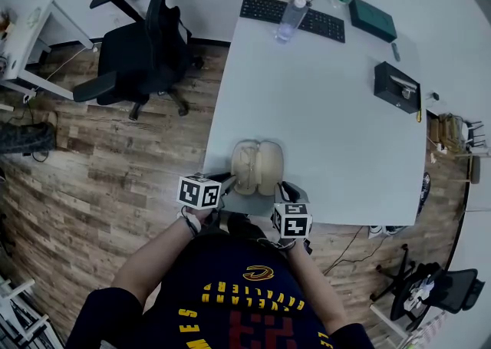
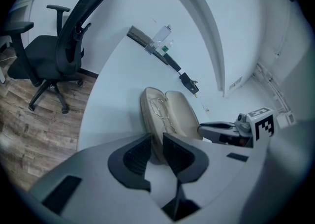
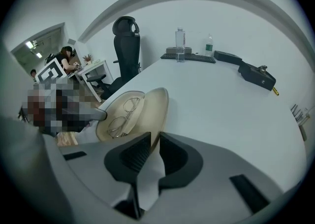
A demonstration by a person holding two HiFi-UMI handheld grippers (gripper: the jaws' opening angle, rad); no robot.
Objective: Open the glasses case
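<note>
A beige glasses case (image 1: pixel 258 165) lies wide open near the front edge of the white table (image 1: pixel 330 125), both shells facing up. Thin wire glasses (image 2: pixel 160 111) rest in its left shell. My left gripper (image 1: pixel 229 184) is shut on the near rim of the left shell; in the left gripper view the rim runs down between the pads of the left gripper (image 2: pixel 157 150). My right gripper (image 1: pixel 285 189) is shut on the rim of the right shell, and in the right gripper view that edge of the case (image 3: pixel 150 105) sits in the narrow gap of the right gripper (image 3: pixel 154 152).
At the table's far end stand a keyboard (image 1: pixel 293 14), a clear bottle (image 1: pixel 291 19), a dark green box (image 1: pixel 373 18) and a black box (image 1: pixel 396 87). A black office chair (image 1: pixel 142 44) stands on the wooden floor at the left.
</note>
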